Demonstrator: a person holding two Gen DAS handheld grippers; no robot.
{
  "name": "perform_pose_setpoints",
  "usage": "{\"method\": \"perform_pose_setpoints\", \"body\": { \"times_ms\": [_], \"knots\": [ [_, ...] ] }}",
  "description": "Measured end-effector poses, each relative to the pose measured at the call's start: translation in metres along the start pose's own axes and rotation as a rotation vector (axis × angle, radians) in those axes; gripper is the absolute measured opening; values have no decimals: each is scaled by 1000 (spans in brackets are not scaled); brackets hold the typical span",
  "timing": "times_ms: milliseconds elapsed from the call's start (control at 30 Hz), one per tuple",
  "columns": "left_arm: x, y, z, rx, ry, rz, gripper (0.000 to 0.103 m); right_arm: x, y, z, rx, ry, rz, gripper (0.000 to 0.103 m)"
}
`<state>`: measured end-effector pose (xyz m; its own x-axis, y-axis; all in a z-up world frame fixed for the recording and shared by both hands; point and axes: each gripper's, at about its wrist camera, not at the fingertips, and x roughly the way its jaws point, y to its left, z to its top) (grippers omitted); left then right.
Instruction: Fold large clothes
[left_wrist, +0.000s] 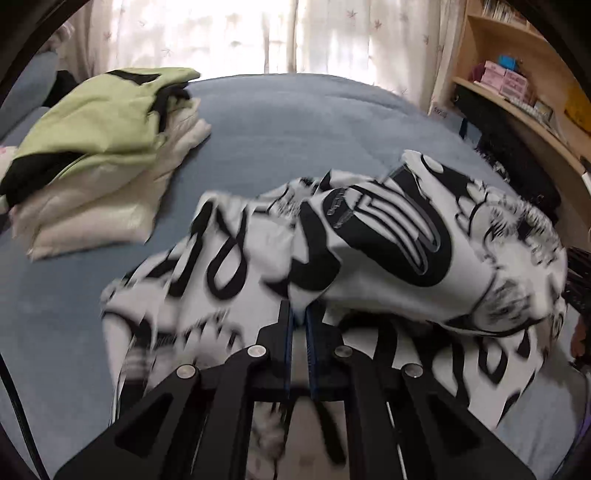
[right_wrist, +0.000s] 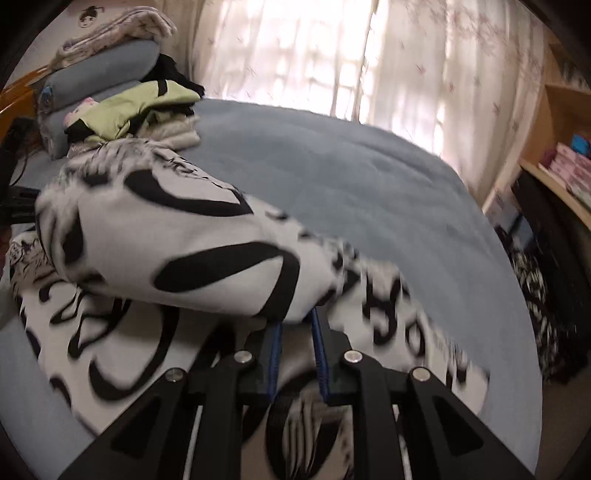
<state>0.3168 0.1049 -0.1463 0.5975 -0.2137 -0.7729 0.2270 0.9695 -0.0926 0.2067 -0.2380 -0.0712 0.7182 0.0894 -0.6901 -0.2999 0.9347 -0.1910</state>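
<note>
A large white garment with bold black print (left_wrist: 369, 251) lies bunched on the blue bed (left_wrist: 288, 125). My left gripper (left_wrist: 299, 317) is shut on a fold of it, which drapes over the fingertips and hides them. The same garment (right_wrist: 177, 251) shows in the right wrist view, where my right gripper (right_wrist: 295, 321) is shut on another fold held above the rest of the cloth. The image is motion-blurred.
A stack of folded clothes, green and black on cream (left_wrist: 99, 147), sits at the bed's far left, also in the right wrist view (right_wrist: 147, 110) near a blue pillow (right_wrist: 99, 74). Wooden shelves (left_wrist: 517, 96) stand right. Curtains (right_wrist: 332, 55) hang behind.
</note>
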Motion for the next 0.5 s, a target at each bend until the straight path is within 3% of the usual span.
{"method": "perform_pose_setpoints", "body": {
  "times_ms": [100,200,267,333,400,500],
  "knots": [
    [-12,0,-15,-24,46,-11,5,-14,3,-13,62,41,43,16],
    [-28,1,-27,-60,95,-73,9,-29,7,-21,130,72,119,18],
    [-40,-5,-29,-67,107,-101,21,-36,10,-25,190,89,173,41],
    [-52,-15,-28,-67,105,-120,46,-43,11,-27,257,88,222,55],
    [-61,-19,-26,-77,99,-160,59,-46,11,-27,308,80,269,56],
    [-65,-24,-18,-99,110,-264,65,-44,11,-26,411,90,356,56]
  ]
}}
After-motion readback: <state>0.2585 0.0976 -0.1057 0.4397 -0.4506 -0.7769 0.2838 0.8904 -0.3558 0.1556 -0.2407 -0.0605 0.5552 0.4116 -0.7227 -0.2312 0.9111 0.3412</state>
